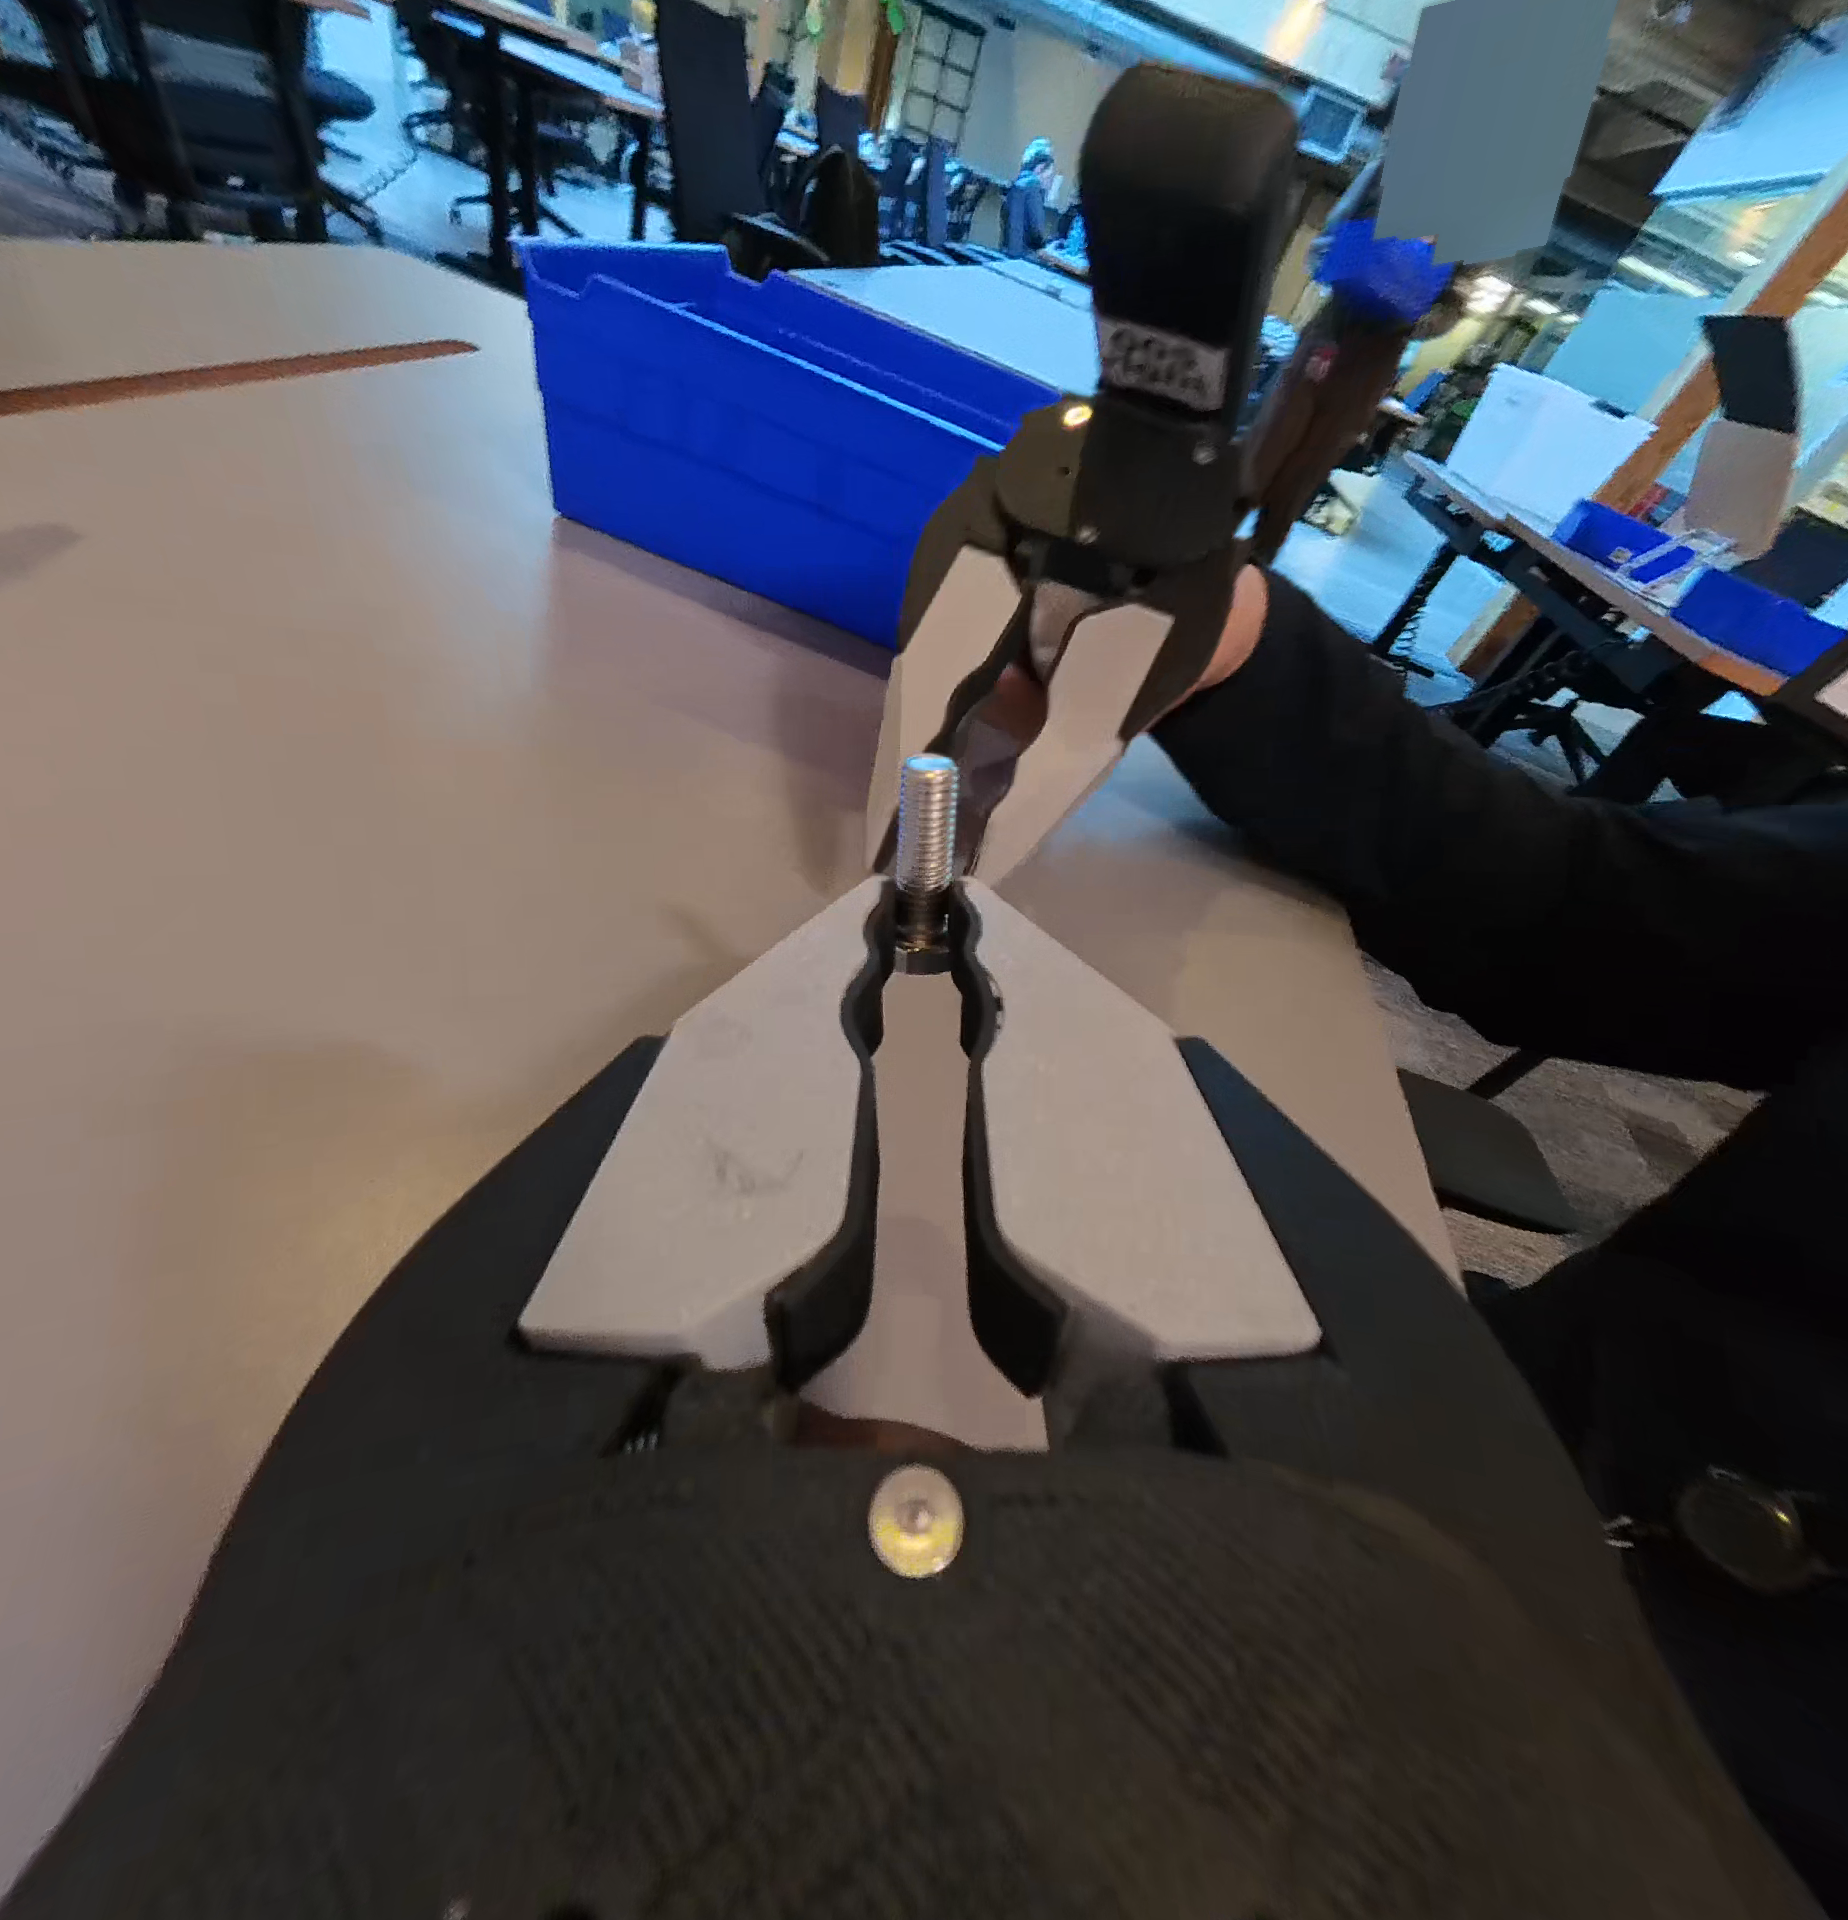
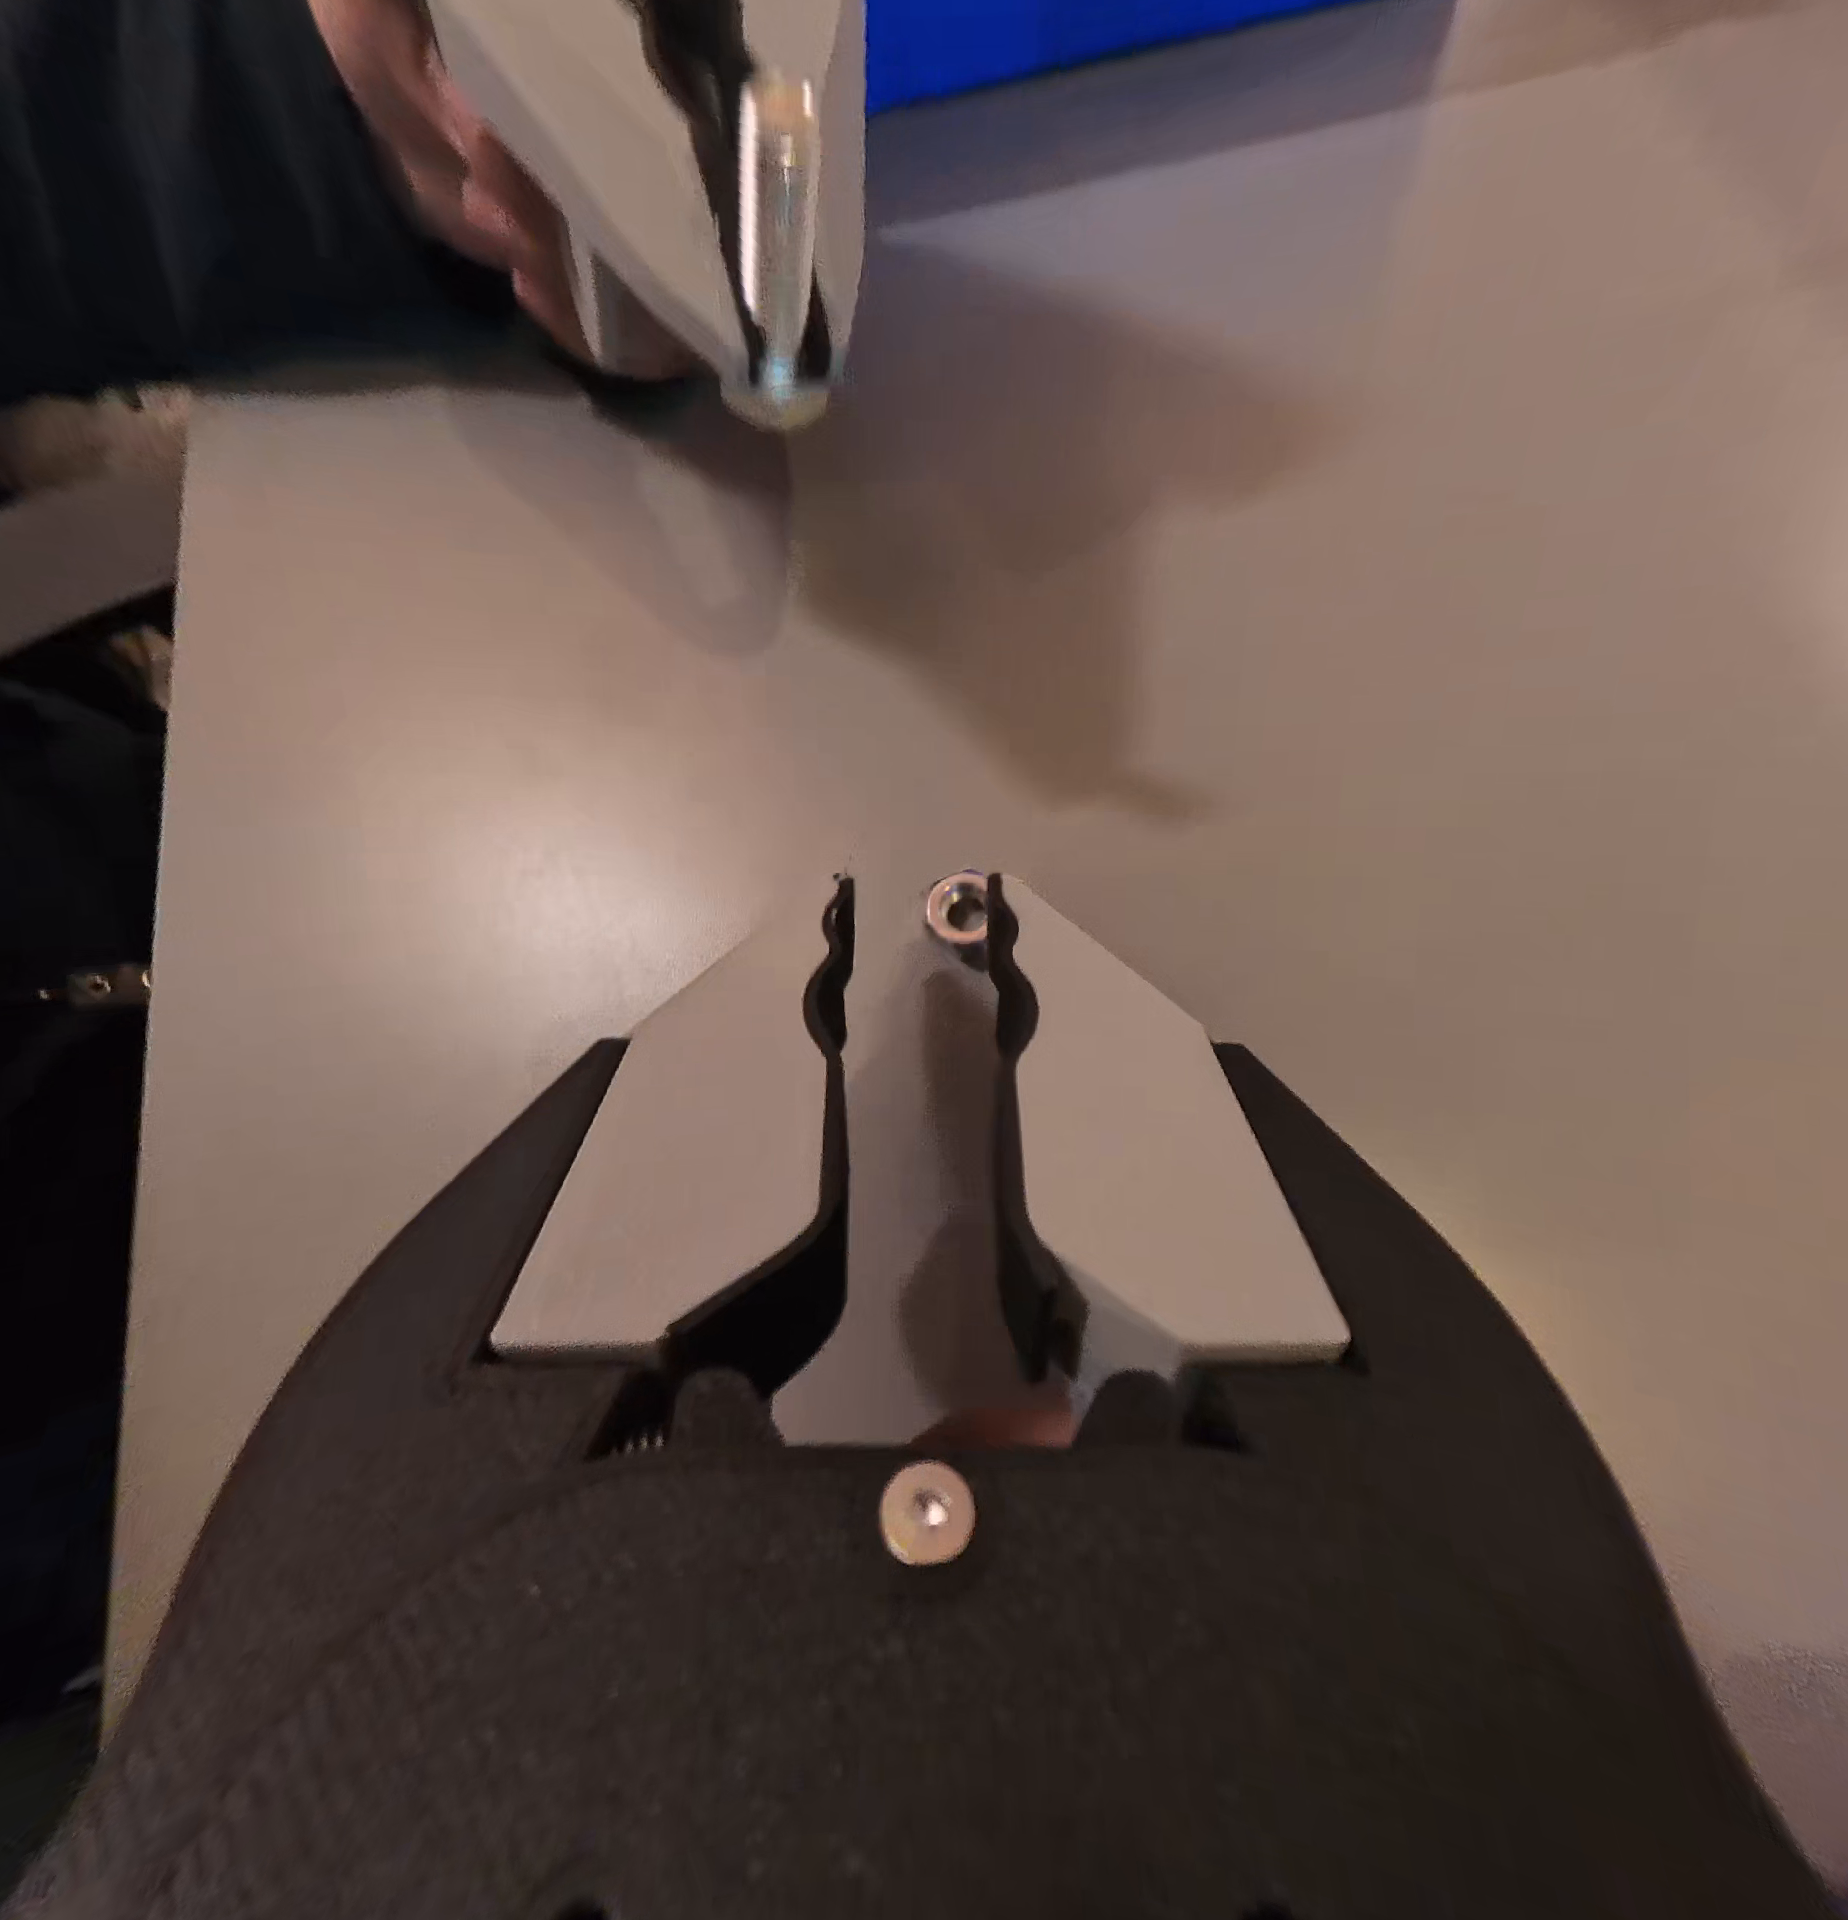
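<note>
My left gripper (image 1: 925, 920) is shut on the head end of a silver bolt (image 1: 927, 816), whose threaded shaft stands upright above the fingertips. My right gripper (image 2: 918, 894) is open, tips down at the table (image 2: 484, 831). A small silver nut (image 2: 954, 916) lies between its tips, against the right finger's black pad. In the left wrist view the right gripper's grey fingers (image 1: 1065, 707) point down just behind the bolt. In the right wrist view the left gripper (image 2: 785, 379) hangs at the top with the bolt (image 2: 780, 208), blurred.
A blue plastic bin (image 1: 754, 416) stands on the table (image 1: 276, 727) behind the grippers. A person's dark sleeve (image 1: 1522, 831) reaches in from the right. The table's edge (image 2: 172, 831) runs down the left of the right wrist view. Desks and chairs fill the background. Tip to tip, the grippers are about 8 cm apart.
</note>
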Tool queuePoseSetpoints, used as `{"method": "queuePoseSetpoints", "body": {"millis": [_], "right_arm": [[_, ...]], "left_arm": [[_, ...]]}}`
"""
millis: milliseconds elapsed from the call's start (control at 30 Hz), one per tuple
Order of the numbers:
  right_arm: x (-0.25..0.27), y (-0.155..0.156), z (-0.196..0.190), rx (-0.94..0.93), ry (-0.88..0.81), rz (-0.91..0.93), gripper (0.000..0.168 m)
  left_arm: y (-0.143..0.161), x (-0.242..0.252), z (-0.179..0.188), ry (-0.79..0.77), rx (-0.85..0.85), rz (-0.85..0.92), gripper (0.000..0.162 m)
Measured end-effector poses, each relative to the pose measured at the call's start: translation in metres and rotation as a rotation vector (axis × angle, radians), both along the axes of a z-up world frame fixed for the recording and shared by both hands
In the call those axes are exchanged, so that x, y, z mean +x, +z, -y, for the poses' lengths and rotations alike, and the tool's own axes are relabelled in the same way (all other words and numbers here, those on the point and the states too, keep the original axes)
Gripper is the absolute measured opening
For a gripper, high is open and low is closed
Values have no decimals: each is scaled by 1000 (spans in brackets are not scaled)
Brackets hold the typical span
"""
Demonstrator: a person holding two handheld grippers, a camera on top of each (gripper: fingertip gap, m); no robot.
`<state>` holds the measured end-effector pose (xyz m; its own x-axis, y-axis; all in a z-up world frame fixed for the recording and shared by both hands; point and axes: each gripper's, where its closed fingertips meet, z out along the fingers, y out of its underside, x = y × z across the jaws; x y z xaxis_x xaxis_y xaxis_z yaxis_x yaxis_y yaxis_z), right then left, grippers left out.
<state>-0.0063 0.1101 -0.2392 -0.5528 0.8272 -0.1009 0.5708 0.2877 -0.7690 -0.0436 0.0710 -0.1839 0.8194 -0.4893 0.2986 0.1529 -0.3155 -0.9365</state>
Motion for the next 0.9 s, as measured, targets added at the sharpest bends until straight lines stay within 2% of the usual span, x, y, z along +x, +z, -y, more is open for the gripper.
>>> {"method": "queuePoseSetpoints", "body": {"millis": [67, 233, 300, 333, 500, 667, 900], "right_arm": [[1, -9, 0, 39, 10, 22, 28], [-6, -23, -5, 93, -26, 50, 28], [-7, -23, -4, 90, -28, 49, 25], [-7, -23, -4, 94, -28, 50, 14], [-8, -20, -5, 103, -20, 30, 14], [-17, 25, 4, -79, -33, -104, 14], [-26, 109, 19, -61, 1, -163, 14]], "left_arm": [[8, 0, 1, -15, 47, 23, 7], [20, -4, 3, -12, 131, 40, 7], [23, -3, 4, -8, 160, 34, 7], [25, -3, 4, -7, 170, 33, 7], [22, -2, 3, -13, 154, 45, 7], [22, 3, 4, -36, 152, 45, 7], [22, 4, 1, -1, 172, -6, 7]]}}
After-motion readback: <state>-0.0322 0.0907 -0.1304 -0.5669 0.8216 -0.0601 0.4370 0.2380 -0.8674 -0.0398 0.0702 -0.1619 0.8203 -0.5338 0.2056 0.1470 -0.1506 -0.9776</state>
